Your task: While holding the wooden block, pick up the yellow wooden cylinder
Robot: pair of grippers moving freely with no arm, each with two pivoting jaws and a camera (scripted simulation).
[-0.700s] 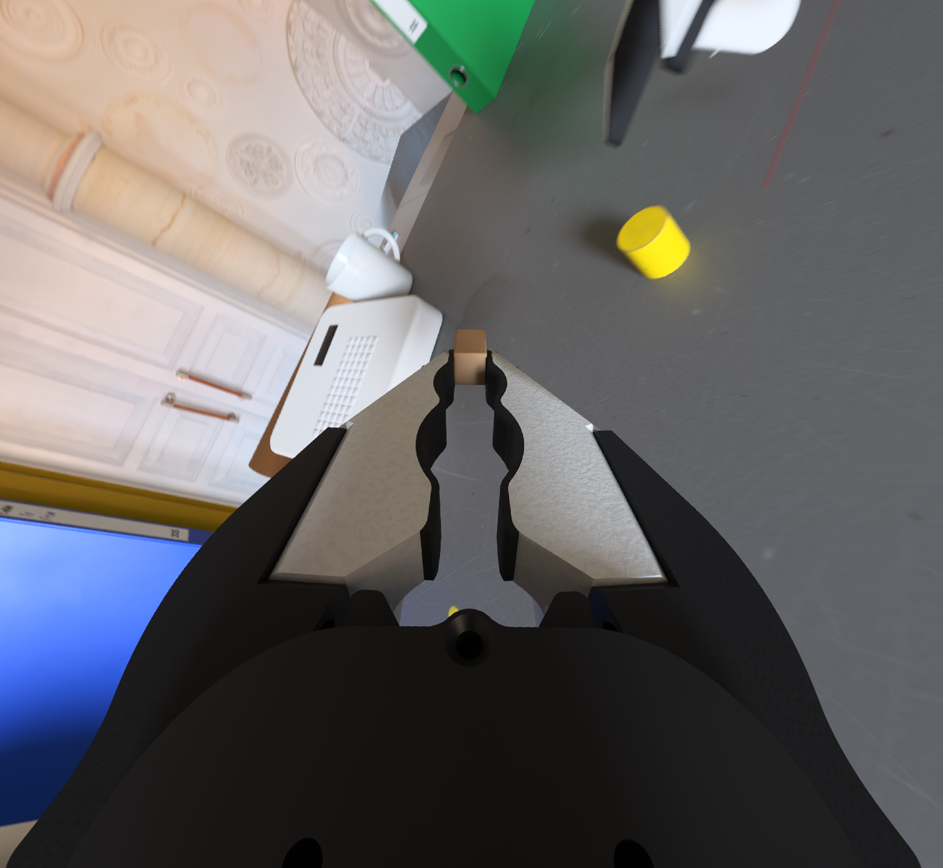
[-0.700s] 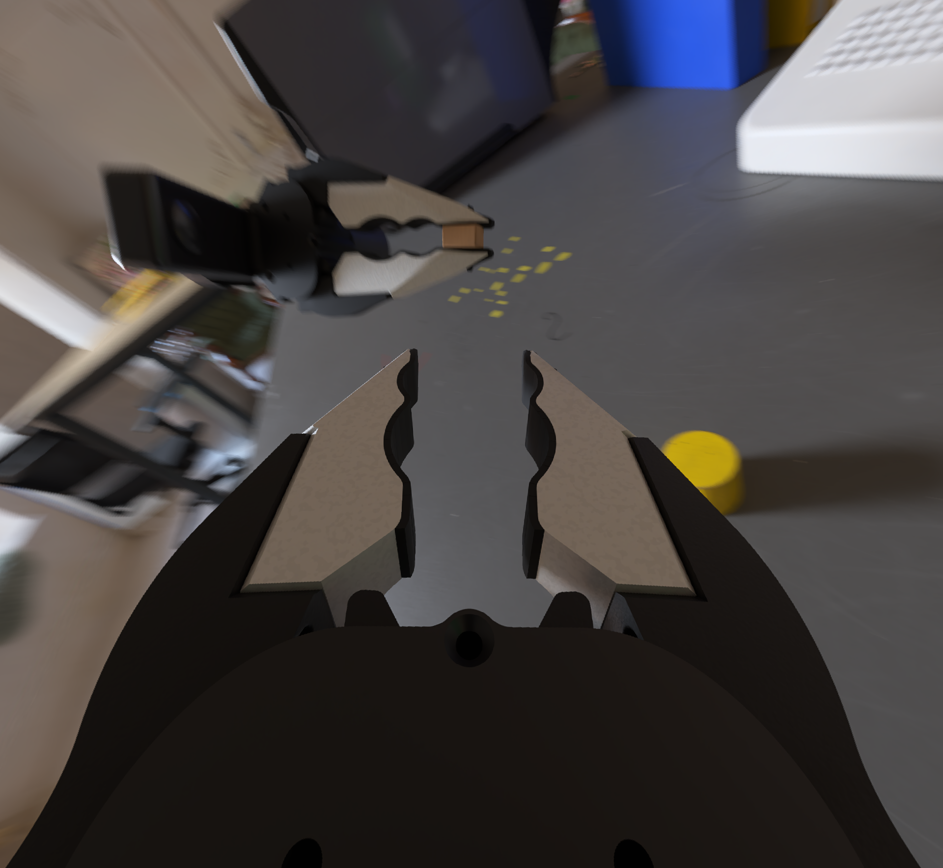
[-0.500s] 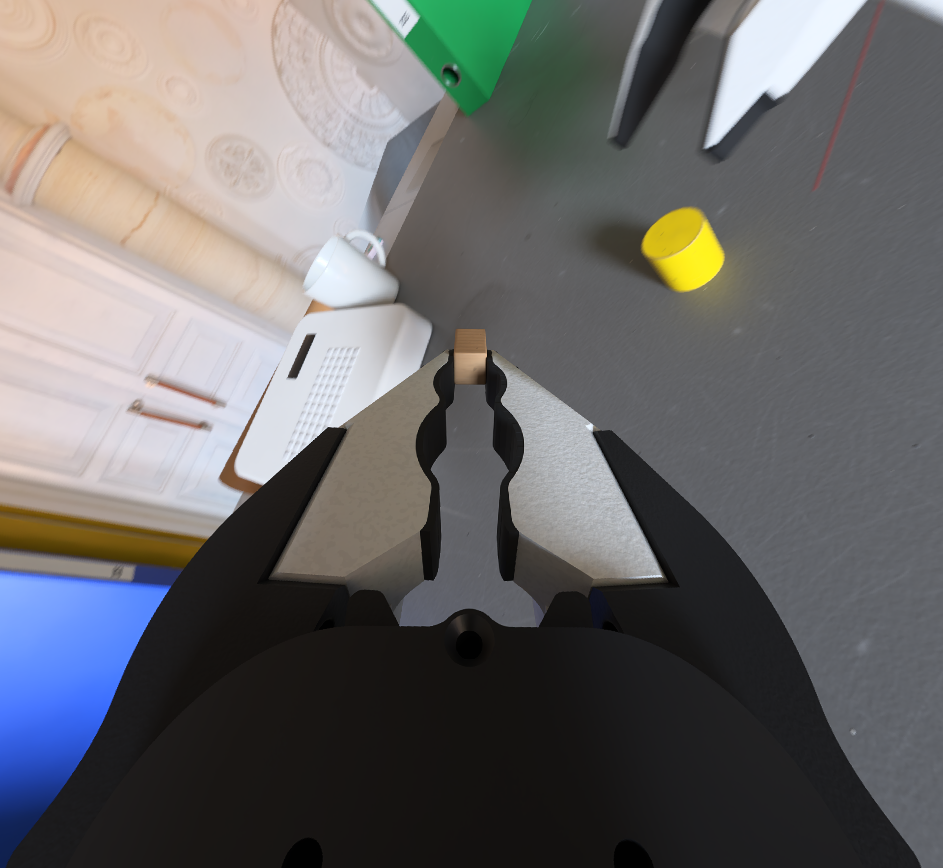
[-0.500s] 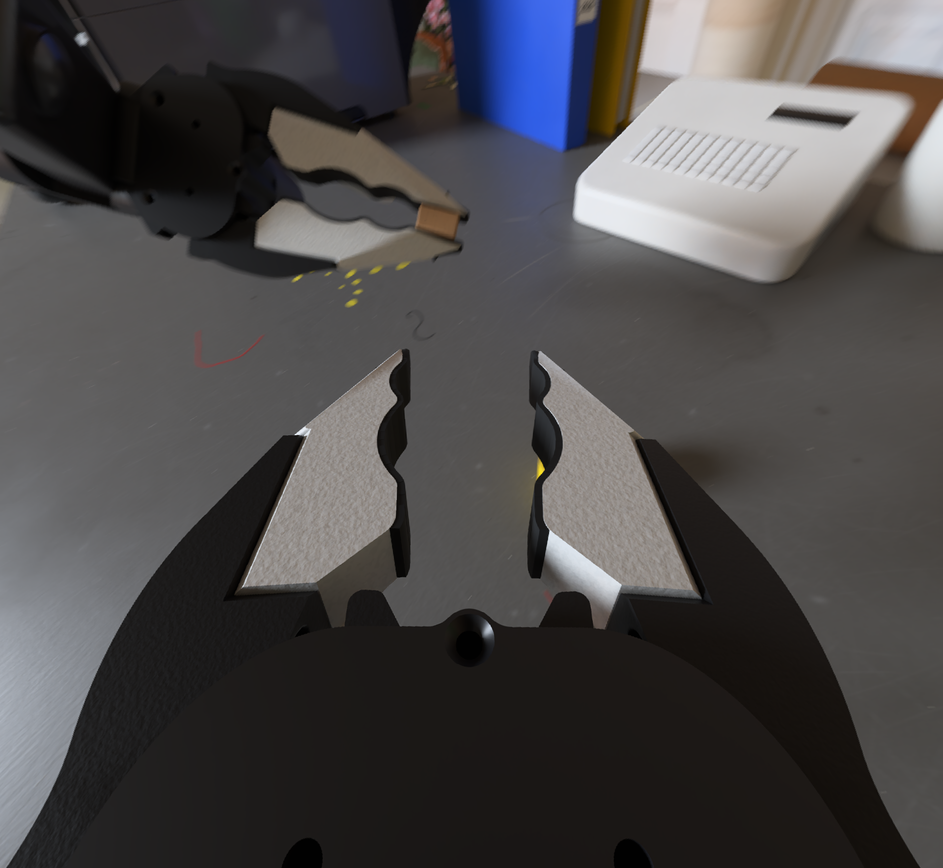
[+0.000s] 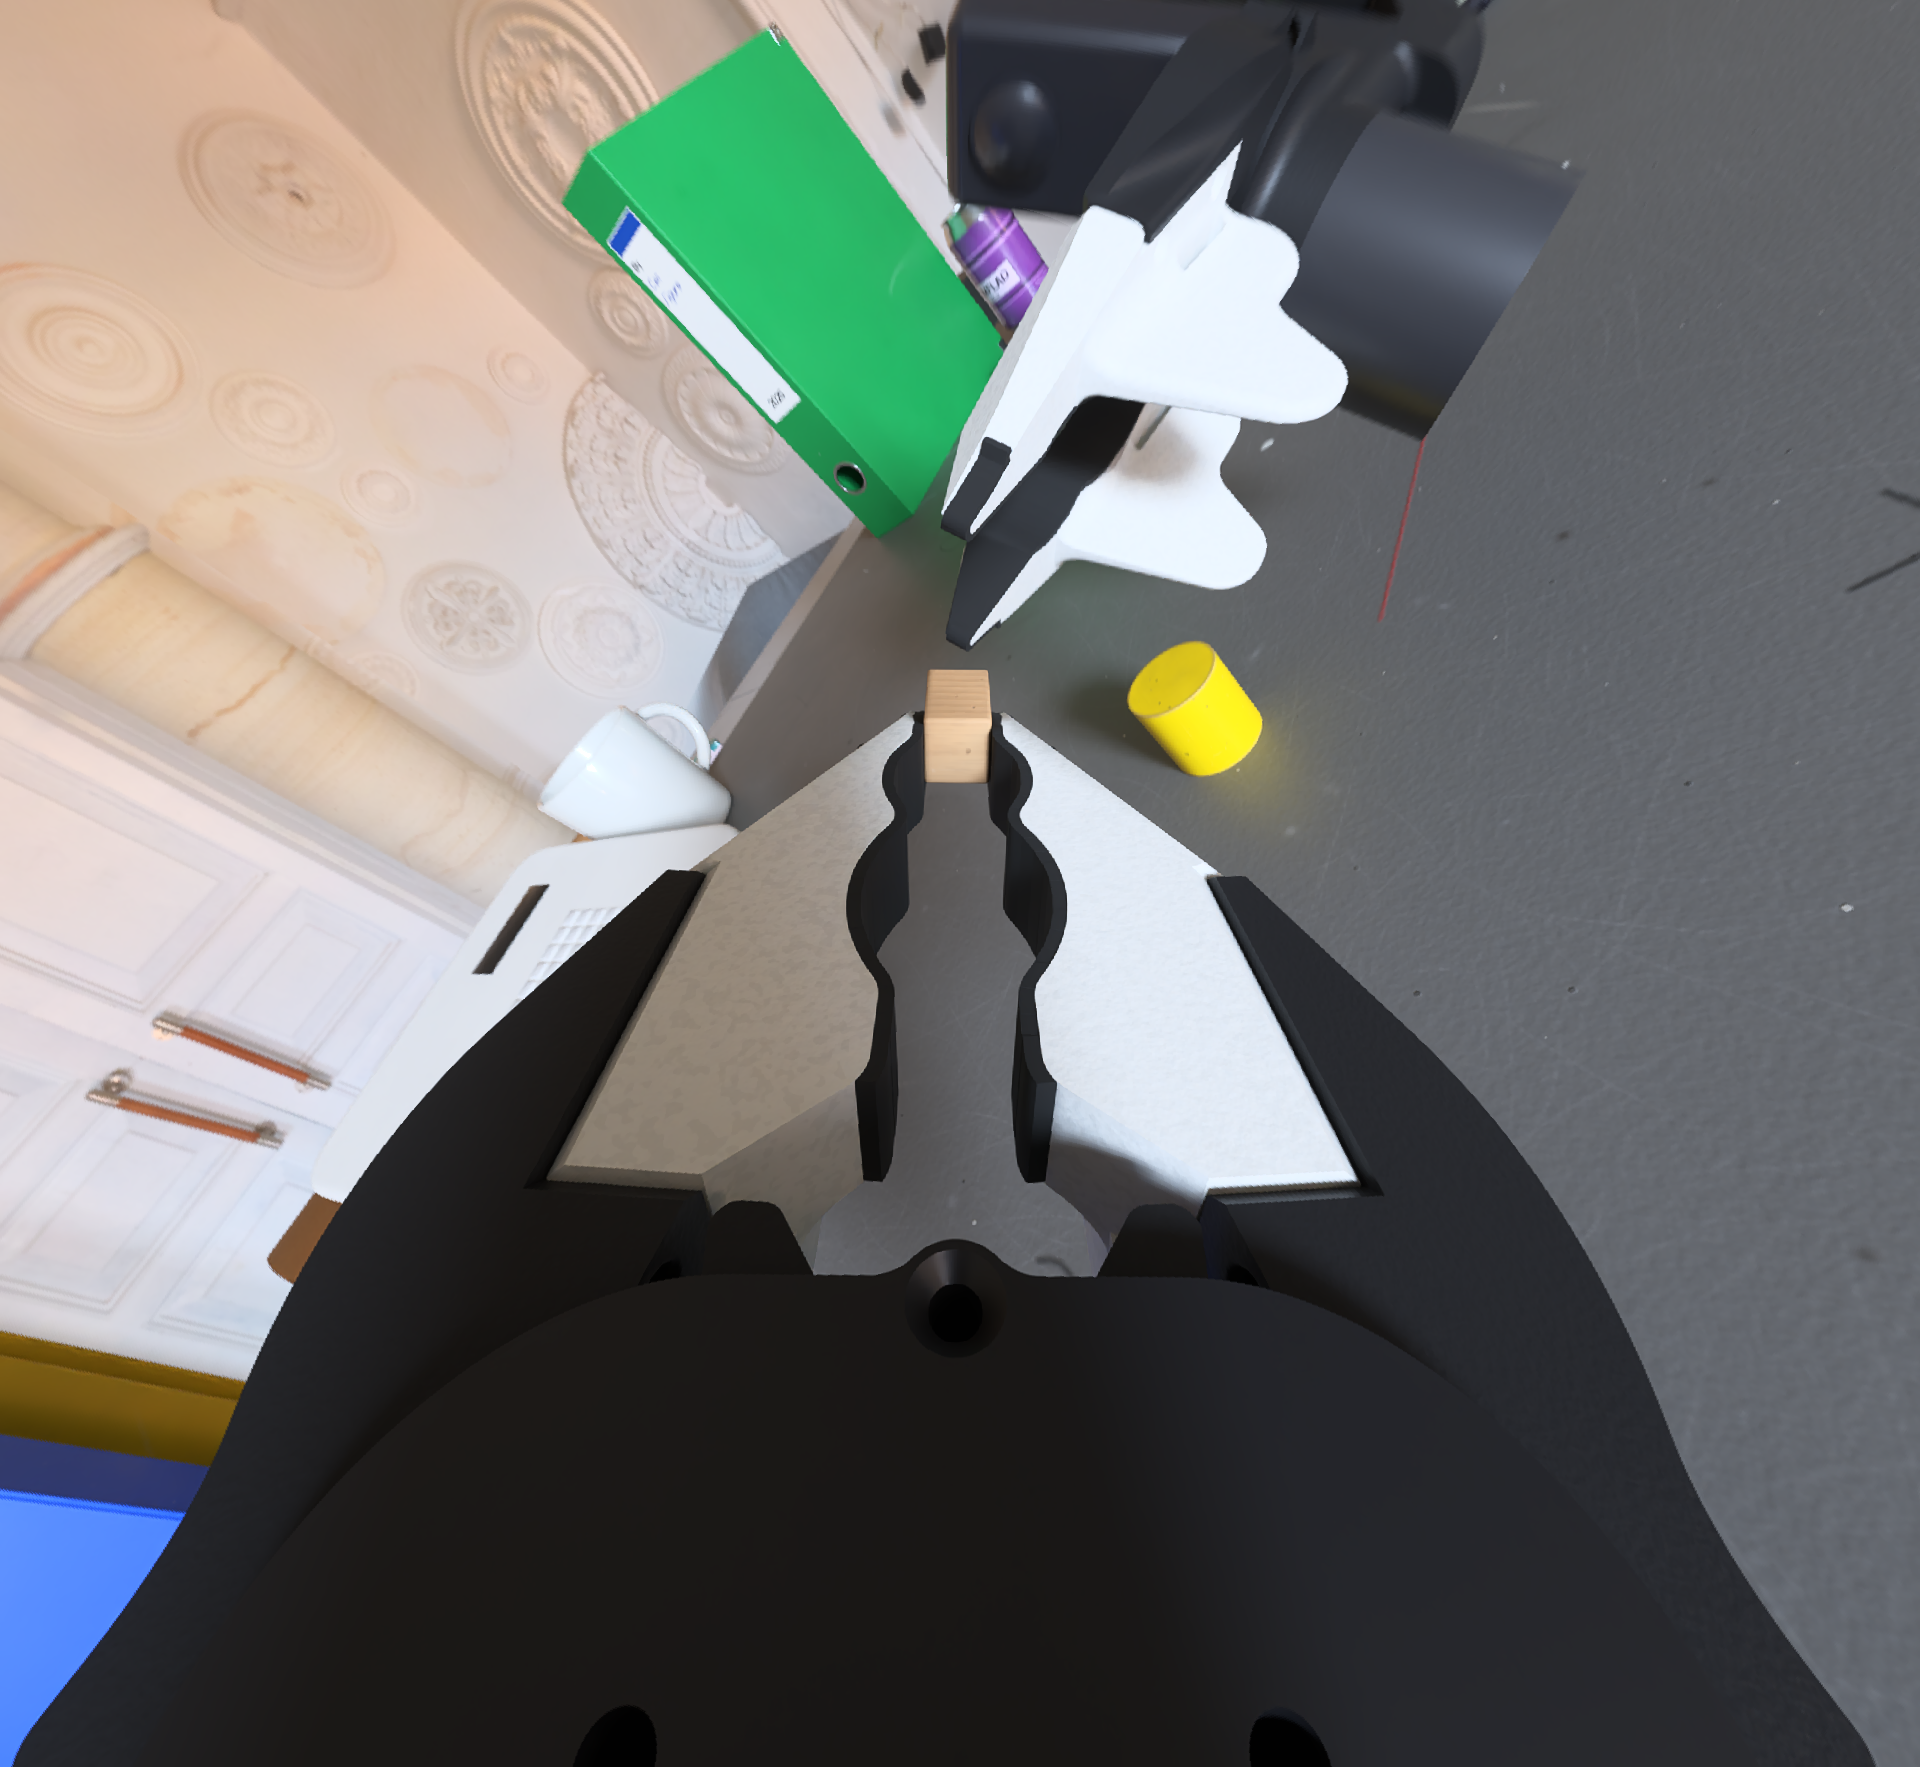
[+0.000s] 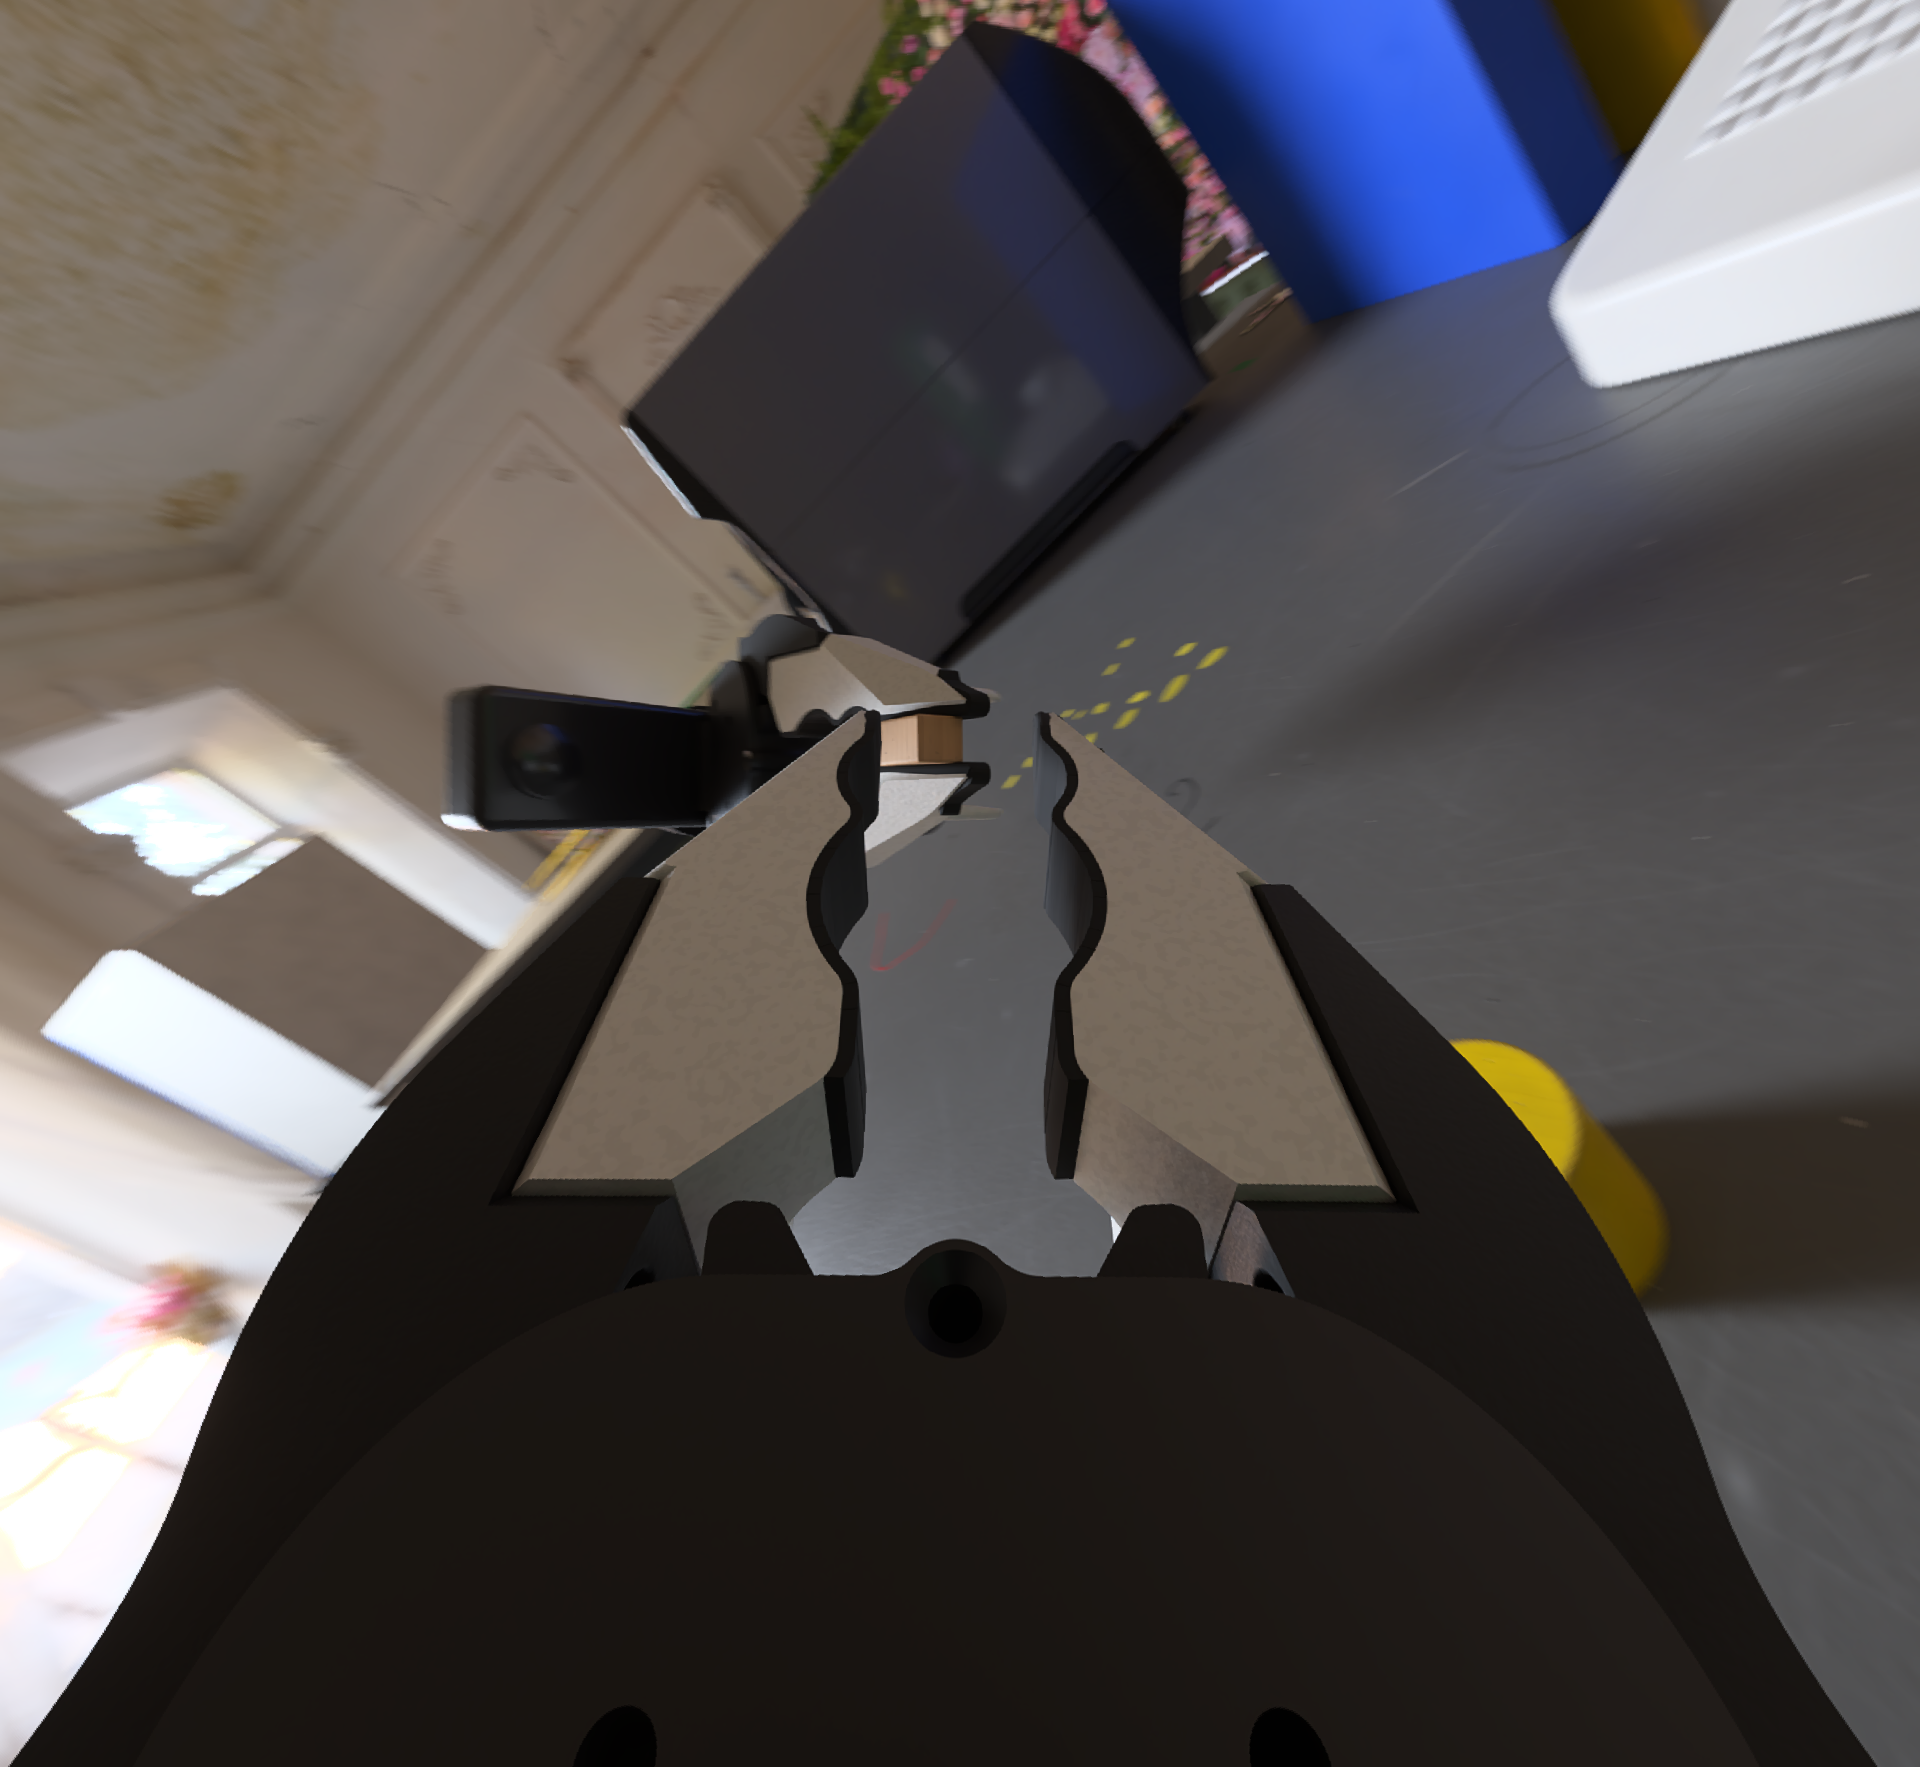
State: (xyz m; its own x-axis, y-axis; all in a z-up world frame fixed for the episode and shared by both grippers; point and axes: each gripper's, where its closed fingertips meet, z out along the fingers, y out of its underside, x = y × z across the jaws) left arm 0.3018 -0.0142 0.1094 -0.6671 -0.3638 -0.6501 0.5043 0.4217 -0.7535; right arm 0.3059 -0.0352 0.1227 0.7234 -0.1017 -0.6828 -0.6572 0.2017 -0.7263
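My left gripper (image 5: 957,749) is shut on a small wooden block (image 5: 957,725) at its fingertips, held above the grey table. The yellow wooden cylinder (image 5: 1195,707) stands on the table to the right of the block. My right gripper (image 5: 966,574) shows beyond it, open, tips pointing down near the block. In the right wrist view my right gripper (image 6: 954,738) is open and empty. The cylinder (image 6: 1558,1167) is low on the right, outside its right finger, partly hidden. The left gripper (image 6: 971,741) with the block (image 6: 920,741) is just ahead.
A green binder (image 5: 769,283), a white mug (image 5: 634,772) and a white flat device (image 5: 582,928) stand along the table's left edge. A dark box (image 6: 935,387), a blue binder (image 6: 1299,55) and the white device (image 6: 1787,159) show in the right wrist view.
The right gripper has swung and come closer to the left gripper, its view rolling. The cylinder has come back into its view at the lower right. The left gripper still holds the block.
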